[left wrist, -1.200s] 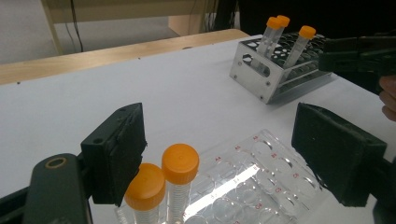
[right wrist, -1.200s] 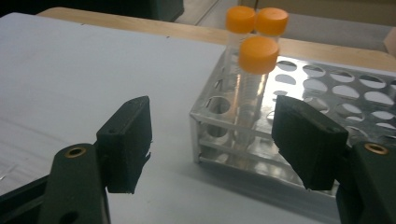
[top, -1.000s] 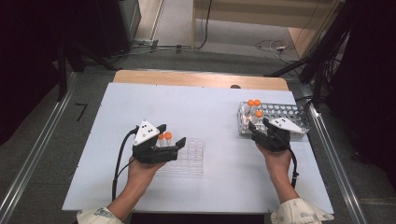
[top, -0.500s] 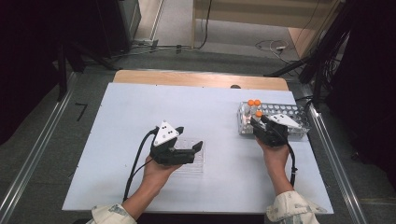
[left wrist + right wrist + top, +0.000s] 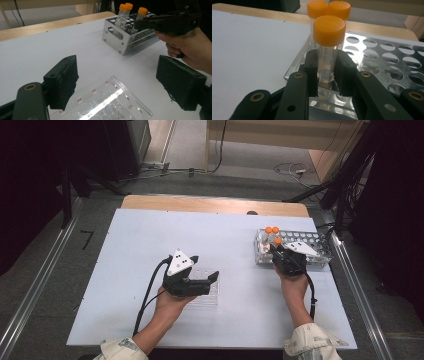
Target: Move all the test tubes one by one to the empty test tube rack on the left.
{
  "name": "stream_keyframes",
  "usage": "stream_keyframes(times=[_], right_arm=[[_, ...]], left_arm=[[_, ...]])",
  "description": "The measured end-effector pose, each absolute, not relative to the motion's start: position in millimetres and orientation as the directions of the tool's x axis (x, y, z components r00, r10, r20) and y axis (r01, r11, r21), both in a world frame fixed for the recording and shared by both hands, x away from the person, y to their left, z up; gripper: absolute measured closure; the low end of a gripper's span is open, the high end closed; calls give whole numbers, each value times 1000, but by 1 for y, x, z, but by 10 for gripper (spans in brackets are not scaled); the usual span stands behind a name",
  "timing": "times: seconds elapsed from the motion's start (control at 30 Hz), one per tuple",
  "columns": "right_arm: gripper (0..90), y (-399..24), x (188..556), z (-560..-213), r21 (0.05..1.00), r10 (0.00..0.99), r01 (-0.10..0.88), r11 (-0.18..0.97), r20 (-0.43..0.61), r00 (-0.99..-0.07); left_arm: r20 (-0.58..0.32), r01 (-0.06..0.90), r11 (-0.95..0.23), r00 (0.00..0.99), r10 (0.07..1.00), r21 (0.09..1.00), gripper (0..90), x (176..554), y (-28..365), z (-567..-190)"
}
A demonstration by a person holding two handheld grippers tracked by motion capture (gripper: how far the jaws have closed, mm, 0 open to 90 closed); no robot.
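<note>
A metal tube rack (image 5: 310,241) stands at the table's right with three orange-capped tubes (image 5: 272,229) at its left end. My right gripper (image 5: 279,252) is at that end. Its jaws have just been closing and are now shut on the nearest tube (image 5: 329,27), the pads (image 5: 312,67) pressing its clear body just above the rack (image 5: 387,57). My left gripper (image 5: 204,268) hovers open over a clear well plate (image 5: 210,296) near the table's middle. In the left gripper view its pads (image 5: 62,80) stand wide apart above the plate (image 5: 120,100), with the rack (image 5: 117,41) and the right gripper (image 5: 137,24) beyond.
The white tabletop (image 5: 125,250) is bare on its left half. A wooden strip (image 5: 210,204) runs along its far edge. Metal rails (image 5: 360,295) flank both sides, and cables lie on the floor behind. Most rack holes (image 5: 384,46) hold nothing.
My left gripper has slid to the right, from the plate's left edge to above it, and turned. The right gripper's jaws have closed onto the tube while that hand stayed at the rack.
</note>
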State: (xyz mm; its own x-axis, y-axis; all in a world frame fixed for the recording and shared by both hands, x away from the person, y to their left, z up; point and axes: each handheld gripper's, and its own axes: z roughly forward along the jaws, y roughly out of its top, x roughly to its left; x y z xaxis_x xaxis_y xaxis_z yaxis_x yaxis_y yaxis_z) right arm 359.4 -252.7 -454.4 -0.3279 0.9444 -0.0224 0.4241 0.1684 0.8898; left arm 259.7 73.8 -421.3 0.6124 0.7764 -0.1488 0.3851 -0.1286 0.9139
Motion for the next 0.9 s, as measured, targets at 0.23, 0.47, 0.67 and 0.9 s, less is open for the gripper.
stream_keyframes(times=[0.23, 0.47, 0.67, 0.9], right_arm=[[714, -253, 356, -429, 912, 938, 367, 182, -49, -342], [715, -254, 351, -406, 927, 932, 335, 168, -38, -362], [715, -251, 342, -402, 928, 915, 338, 157, -8, -404], [715, -242, 333, -404, 925, 895, 341, 169, 0, -445]], left_arm=[[-144, 385, -137, 617, 774, 913, 183, 260, 72, -421], [-149, 385, -131, 617, 773, 913, 185, 260, 71, -420], [-147, 385, -136, 620, 771, 913, 188, 261, 70, -419], [-146, 383, -138, 624, 768, 914, 188, 260, 68, -418]])
